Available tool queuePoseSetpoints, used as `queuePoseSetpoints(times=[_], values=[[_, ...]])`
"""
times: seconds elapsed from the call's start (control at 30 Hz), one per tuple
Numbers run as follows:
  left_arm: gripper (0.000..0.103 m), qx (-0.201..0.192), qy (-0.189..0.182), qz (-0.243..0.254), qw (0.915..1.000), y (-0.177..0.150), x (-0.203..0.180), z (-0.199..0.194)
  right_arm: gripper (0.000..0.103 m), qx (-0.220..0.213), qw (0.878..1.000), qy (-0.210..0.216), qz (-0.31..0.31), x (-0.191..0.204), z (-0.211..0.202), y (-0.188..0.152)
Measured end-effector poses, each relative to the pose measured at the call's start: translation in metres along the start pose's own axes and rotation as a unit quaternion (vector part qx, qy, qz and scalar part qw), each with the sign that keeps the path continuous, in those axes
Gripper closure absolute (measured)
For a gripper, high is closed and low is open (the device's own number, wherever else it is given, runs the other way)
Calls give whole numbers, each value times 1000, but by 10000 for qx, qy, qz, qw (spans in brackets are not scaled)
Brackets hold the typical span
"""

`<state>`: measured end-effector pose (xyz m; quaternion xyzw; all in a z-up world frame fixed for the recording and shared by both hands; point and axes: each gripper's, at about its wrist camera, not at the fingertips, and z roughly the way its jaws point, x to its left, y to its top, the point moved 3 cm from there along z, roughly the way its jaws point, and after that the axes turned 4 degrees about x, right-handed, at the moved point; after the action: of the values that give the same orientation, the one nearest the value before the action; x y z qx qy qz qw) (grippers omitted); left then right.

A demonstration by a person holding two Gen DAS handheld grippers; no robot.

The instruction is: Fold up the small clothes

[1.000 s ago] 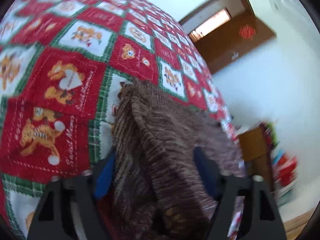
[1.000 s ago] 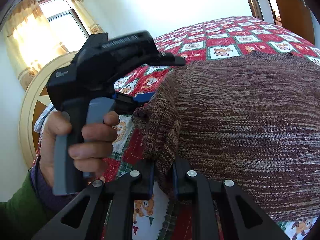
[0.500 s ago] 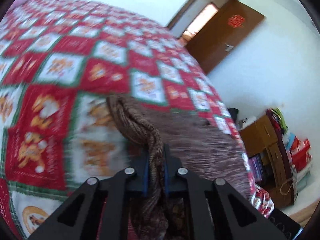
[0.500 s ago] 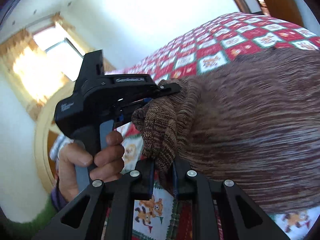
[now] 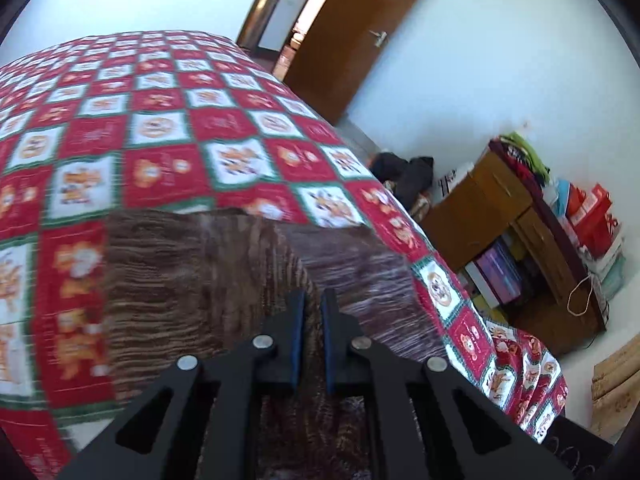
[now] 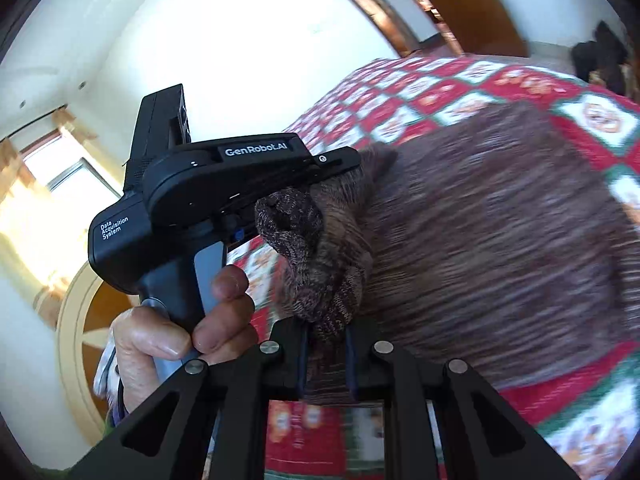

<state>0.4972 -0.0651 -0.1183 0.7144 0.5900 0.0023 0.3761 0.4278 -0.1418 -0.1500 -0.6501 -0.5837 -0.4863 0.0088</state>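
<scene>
A brown marled knit garment (image 5: 192, 280) lies on a bed with a red, green and white patchwork quilt (image 5: 160, 128). My left gripper (image 5: 313, 304) is shut on a fold of the knit and holds it lifted above the quilt. In the right wrist view the knit (image 6: 500, 240) spreads to the right. My right gripper (image 6: 326, 340) is shut on a bunched edge of it. The left gripper (image 6: 348, 160) shows there, held in a hand, pinching the same bunched edge just above and left of mine.
The bed's right edge (image 5: 460, 292) drops to the floor. Beyond it stand a wooden cabinet (image 5: 508, 216) piled with bags and books, dark clothes (image 5: 404, 172) on the floor, and a brown door (image 5: 360, 32). A rounded headboard (image 6: 76, 320) and window (image 6: 60, 184) lie left.
The left gripper closed on the knit and lifted, its view swinging up towards the door and cabinet. Both grippers raised the bunched edge together; the right stayed shut on it.
</scene>
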Motion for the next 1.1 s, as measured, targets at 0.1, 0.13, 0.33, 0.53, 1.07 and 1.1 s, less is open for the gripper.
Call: queuePoseSetpoints(times=[0.1, 0.13, 0.33, 0.53, 1.07, 1.1], values=[[94, 133, 54, 115, 9998, -5, -15, 15, 88, 70, 9996, -244, 131, -15, -5, 1], [94, 175, 71, 145, 9997, -8, -17, 18, 88, 112, 9994, -281, 181, -20, -5, 0], [94, 502, 275, 188, 9982, -24, -19, 41, 88, 472, 9963, -399, 602, -41, 4, -17], [97, 405, 79, -9, 9991, -13, -25, 37, 88, 177, 9981, -397, 442, -39, -15, -6], [99, -157, -195, 628, 9977, -4, -94, 4, 94, -764, 9906, -717, 878, -101, -116, 0], [99, -303, 44, 658, 9974, -11, -84, -10, 94, -799, 9911, -604, 880, -101, -118, 2]])
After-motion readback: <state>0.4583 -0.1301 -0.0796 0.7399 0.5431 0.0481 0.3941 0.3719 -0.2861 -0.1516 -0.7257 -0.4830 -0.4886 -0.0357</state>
